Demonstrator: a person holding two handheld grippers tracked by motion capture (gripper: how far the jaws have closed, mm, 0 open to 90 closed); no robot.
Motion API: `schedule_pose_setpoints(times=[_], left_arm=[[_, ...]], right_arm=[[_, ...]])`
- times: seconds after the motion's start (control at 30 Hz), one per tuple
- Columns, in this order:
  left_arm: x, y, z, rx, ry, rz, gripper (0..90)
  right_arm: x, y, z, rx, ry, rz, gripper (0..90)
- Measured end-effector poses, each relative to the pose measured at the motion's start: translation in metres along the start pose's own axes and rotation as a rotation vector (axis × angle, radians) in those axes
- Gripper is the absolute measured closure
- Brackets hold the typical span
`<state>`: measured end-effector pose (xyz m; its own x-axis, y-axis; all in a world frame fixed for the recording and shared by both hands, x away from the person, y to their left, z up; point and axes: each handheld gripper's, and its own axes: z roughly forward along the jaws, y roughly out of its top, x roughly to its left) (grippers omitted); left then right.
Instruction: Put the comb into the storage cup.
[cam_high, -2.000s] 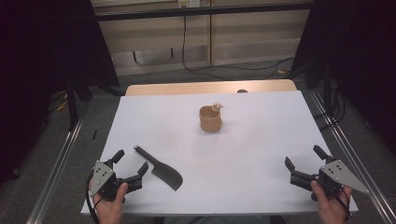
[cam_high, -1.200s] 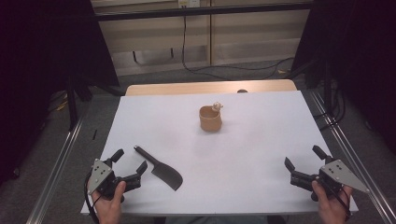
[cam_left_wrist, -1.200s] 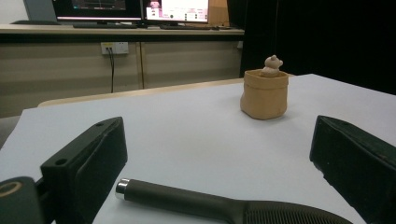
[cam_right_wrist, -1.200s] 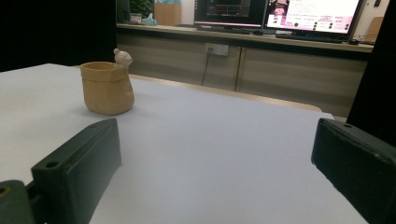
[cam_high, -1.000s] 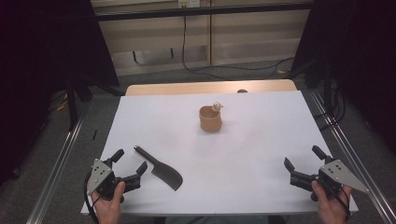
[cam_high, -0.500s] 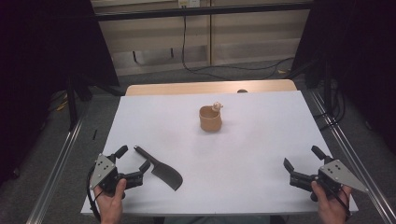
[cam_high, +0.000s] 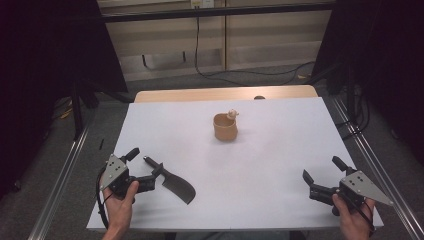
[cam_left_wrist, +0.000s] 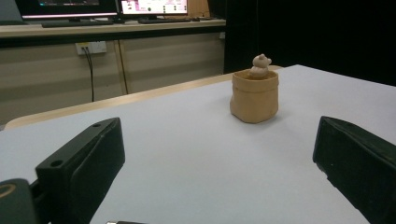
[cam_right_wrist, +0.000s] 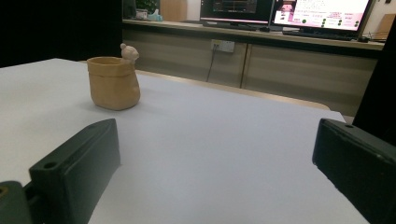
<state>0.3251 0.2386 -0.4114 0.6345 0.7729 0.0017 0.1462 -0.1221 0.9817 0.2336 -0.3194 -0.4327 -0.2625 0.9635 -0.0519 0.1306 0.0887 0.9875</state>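
Note:
A tan cup (cam_high: 225, 128) with a small bear figure (cam_high: 232, 114) on its rim stands upright on the white table top (cam_high: 280, 160), a little beyond the middle. A black cleaver-shaped knife (cam_high: 176, 185) lies flat at the front left, its handle (cam_high: 149, 161) pointing away from me. My left gripper (cam_high: 144, 164) is open and low over the table, and from above the handle end lies between its jaws. My right gripper (cam_high: 322, 169) is open at the front right with nothing in it. The cup (cam_left_wrist: 254, 95) shows far ahead between the left gripper's (cam_left_wrist: 219, 140) jaws. It also shows as the cup (cam_right_wrist: 113, 83) to the left of the right gripper (cam_right_wrist: 217, 140).
A strip of wooden table (cam_high: 225, 94) sticks out behind the white top. Metal rails (cam_high: 65, 172) (cam_high: 372, 165) run along both sides. A cable (cam_high: 240, 72) lies on the floor behind. A counter with monitors (cam_right_wrist: 322, 14) stands far back.
My left gripper has moved forward and slightly right, so that its jaws now flank the knife's handle end. The right gripper has barely shifted. Cup and knife lie as before.

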Motion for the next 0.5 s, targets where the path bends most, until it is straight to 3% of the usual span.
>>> schedule_pose_setpoints(times=[0.1,0.5], left_arm=[[0.000,0.001,0.002,0.003,-0.031,-0.005,1.5],[0.005,0.012,0.017,-0.017,-0.014,0.025,2.1]], right_arm=[[0.000,0.000,0.000,0.002,-0.001,0.001,0.0],[0.000,-0.001,0.001,0.009,0.002,-0.002,0.0]])
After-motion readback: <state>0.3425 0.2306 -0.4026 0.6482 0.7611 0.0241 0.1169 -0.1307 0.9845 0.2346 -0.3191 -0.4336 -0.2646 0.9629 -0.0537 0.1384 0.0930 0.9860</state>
